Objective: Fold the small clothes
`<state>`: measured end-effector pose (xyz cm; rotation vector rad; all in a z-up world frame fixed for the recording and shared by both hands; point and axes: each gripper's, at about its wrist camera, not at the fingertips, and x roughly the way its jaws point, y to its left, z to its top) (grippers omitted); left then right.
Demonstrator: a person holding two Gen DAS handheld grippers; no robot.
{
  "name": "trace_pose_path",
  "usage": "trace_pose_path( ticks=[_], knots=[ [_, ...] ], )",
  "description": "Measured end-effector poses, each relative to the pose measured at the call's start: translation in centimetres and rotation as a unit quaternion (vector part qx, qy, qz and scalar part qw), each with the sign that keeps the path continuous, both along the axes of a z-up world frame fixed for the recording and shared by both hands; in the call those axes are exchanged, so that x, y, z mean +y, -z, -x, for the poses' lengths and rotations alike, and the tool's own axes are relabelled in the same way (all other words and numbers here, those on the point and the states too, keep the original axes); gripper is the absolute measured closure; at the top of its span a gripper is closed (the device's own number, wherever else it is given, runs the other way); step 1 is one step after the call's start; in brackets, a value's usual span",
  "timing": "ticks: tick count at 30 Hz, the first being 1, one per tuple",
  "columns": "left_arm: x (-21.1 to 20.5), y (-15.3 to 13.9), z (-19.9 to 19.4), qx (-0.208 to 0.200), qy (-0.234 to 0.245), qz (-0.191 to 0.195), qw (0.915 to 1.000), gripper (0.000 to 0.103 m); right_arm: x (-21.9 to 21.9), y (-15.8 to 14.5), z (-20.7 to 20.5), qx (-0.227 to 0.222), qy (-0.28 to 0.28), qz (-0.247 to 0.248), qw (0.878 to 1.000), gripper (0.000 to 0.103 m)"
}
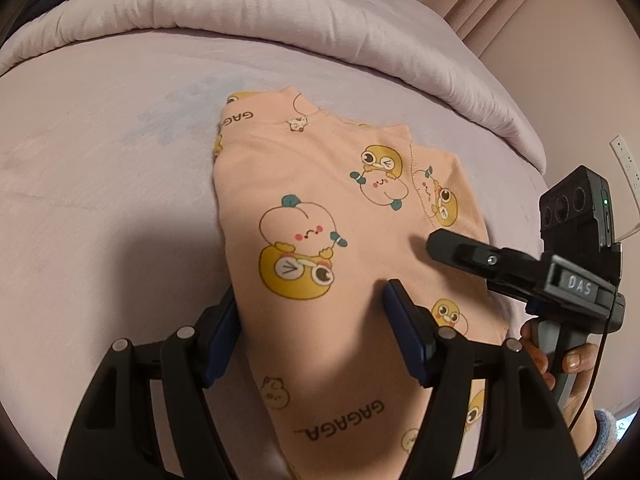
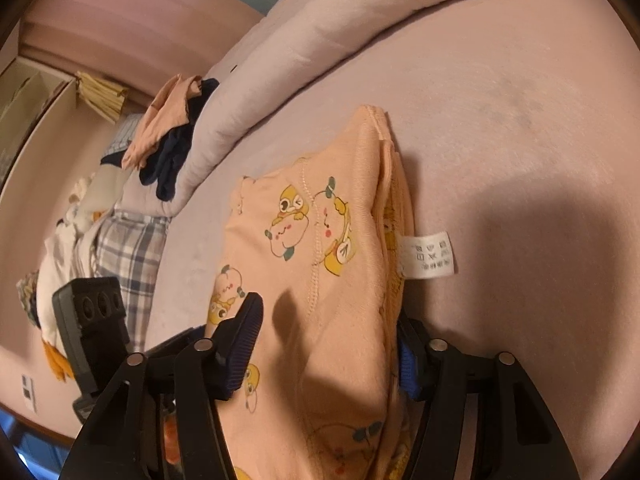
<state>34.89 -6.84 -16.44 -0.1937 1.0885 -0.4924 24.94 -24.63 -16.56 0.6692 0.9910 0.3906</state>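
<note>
1. Folded peach garment (image 1: pixel 320 216) lies on the bed (image 1: pixel 100 184), below the rolled duvet (image 1: pixel 240 12).
2. Left claw (image 1: pixel 310 316) straddles the garment's near-left part, jaws apart, pads not pressing: released.
3. Right claw (image 2: pixel 328 344) straddles the garment's near edge; left finger (image 2: pixel 244 336) sits over the top layer, right finger (image 2: pixel 408 356) beside the stacked edge. No clamp visible: released.
4. White care tag (image 2: pixel 428 256) sticks out of the folded edge.
5. Clothes pile (image 2: pixel 172 136) sits far left on the duvet.
</note>
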Motion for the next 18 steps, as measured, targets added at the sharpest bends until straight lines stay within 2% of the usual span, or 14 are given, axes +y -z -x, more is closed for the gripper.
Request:
trace_pose_path(
  ticks=[7, 9, 11, 14, 18],
  knots=[
    [-1.1, 0.1, -0.6, -0.006, 0.004, -0.006, 1.0000, 0.035, 0.3, 0.0, -0.1, -0.010, -0.001, 0.013, 1.000, 0.047],
    [-1.3, 0.1, -0.7, -0.006, 0.006, -0.008, 0.9999, 0.035, 0.7, -0.1, -0.1, -0.013, -0.001, 0.024, 1.000, 0.050],
    [-1.3, 0.0, -0.7, -0.006, 0.004, -0.007, 0.9999, 0.036, 1.0, -0.1, -0.2, -0.014, -0.002, 0.036, 0.999, 0.061],
    [-1.4, 0.0, -0.5, -0.012, 0.004, -0.016, 0.9998, 0.041, 1.0, -0.1, 0.0, -0.012, -0.001, 0.038, 0.999, 0.069],
    [-1.8, -0.4, -0.4, -0.019, 0.001, -0.033, 0.9993, 0.059, 1.5, -0.7, 0.3, -0.018, -0.001, 0.062, 0.998, 0.076]
  ],
)
